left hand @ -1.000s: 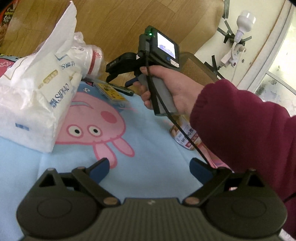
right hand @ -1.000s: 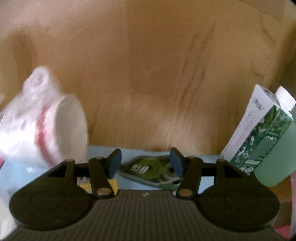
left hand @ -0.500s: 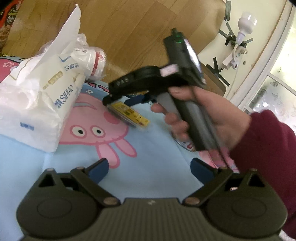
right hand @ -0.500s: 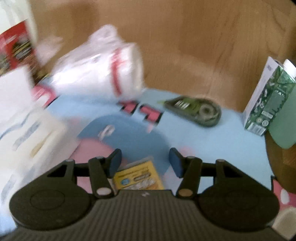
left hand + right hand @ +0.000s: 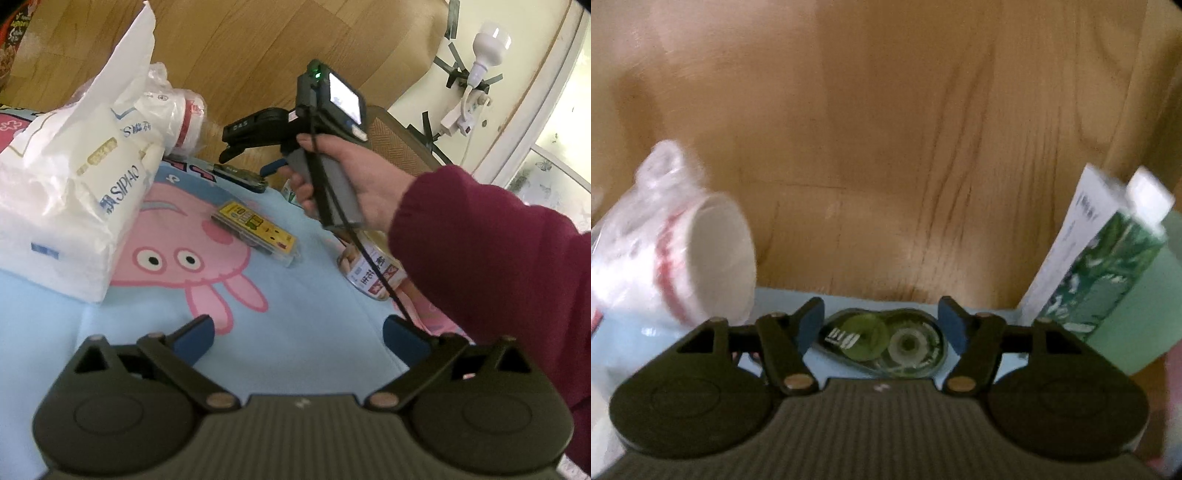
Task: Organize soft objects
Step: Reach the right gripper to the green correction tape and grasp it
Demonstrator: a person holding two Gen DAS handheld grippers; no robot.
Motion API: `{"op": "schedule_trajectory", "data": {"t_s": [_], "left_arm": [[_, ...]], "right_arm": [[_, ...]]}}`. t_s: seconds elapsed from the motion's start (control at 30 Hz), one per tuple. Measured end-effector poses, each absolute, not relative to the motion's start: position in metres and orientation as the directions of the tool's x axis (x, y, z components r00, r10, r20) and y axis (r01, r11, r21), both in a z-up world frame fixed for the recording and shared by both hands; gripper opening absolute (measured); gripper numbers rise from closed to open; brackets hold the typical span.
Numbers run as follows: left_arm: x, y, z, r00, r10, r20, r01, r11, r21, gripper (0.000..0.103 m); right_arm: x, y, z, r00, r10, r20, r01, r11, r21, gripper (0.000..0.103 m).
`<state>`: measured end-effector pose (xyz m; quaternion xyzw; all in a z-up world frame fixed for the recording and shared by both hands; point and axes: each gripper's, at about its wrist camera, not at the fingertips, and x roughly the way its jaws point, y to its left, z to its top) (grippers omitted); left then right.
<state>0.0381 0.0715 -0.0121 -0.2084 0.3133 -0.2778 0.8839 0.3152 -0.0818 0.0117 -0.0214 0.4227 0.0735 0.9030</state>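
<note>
A white tissue pack (image 5: 74, 192) lies at the left on the blue cartoon cloth (image 5: 295, 295). Behind it rests a plastic-wrapped stack of white cups (image 5: 181, 122) (image 5: 665, 258). A yellow flat pack (image 5: 255, 227) lies loose mid-cloth. My left gripper (image 5: 298, 336) hovers low over the cloth, its jaws opening wide with nothing between them. A hand holds my right gripper (image 5: 247, 164) (image 5: 882, 325) at the far edge. Its jaws are opening, and a green correction tape (image 5: 886, 341) lies on the cloth below and between them, untouched by the pads.
A green carton (image 5: 1100, 273) and a pale green bottle (image 5: 1145, 295) stand at the far right edge. A small printed can (image 5: 369, 273) lies under the maroon sleeve (image 5: 498, 277). Wooden floor (image 5: 886, 147) lies beyond the cloth's far edge.
The right gripper swung back over the yellow pack, then returned to the far edge over the tape with jaws wider. The yellow pack now lies nearer, mid-cloth. The left gripper stayed put.
</note>
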Motion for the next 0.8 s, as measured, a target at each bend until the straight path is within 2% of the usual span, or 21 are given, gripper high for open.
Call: {"op": "schedule_trajectory", "data": {"t_s": [0.17,0.27,0.43,0.53,0.6,0.67,0.8], "left_arm": [[0.039,0.071,-0.012,0.648,-0.622,-0.439,0.362,0.759,-0.542,0.102],[0.039,0.071,-0.012,0.649,-0.622,-0.439,0.361,0.759,-0.542,0.102],[0.039,0.072,-0.012,0.648,-0.625,-0.435,0.361,0.755,-0.547,0.102],[0.041,0.075,-0.013,0.65,-0.627,-0.43,0.357,0.752,-0.555,0.102],[0.04,0.075,-0.013,0.653,-0.625,-0.429,0.354,0.752,-0.556,0.102],[0.04,0.076,-0.013,0.654,-0.623,-0.429,0.354,0.753,-0.554,0.102],[0.04,0.077,-0.013,0.657,-0.62,-0.429,0.352,0.755,-0.553,0.102]], "right_arm": [[0.322,-0.095,0.008,0.599,0.162,-0.784,-0.137,0.986,0.099,0.071],[0.312,-0.098,0.014,0.567,0.201,-0.799,-0.175,0.977,0.121,0.062],[0.272,-0.092,0.019,0.528,0.263,-0.808,-0.242,0.958,0.154,0.055],[0.231,-0.077,0.018,0.547,0.256,-0.797,-0.322,0.943,0.082,0.055],[0.212,-0.072,0.02,0.545,0.282,-0.79,-0.355,0.931,0.087,0.054],[0.202,-0.077,0.027,0.547,0.313,-0.777,-0.374,0.921,0.107,0.051],[0.21,-0.081,0.046,0.621,0.267,-0.737,-0.362,0.932,0.033,0.052]]}}
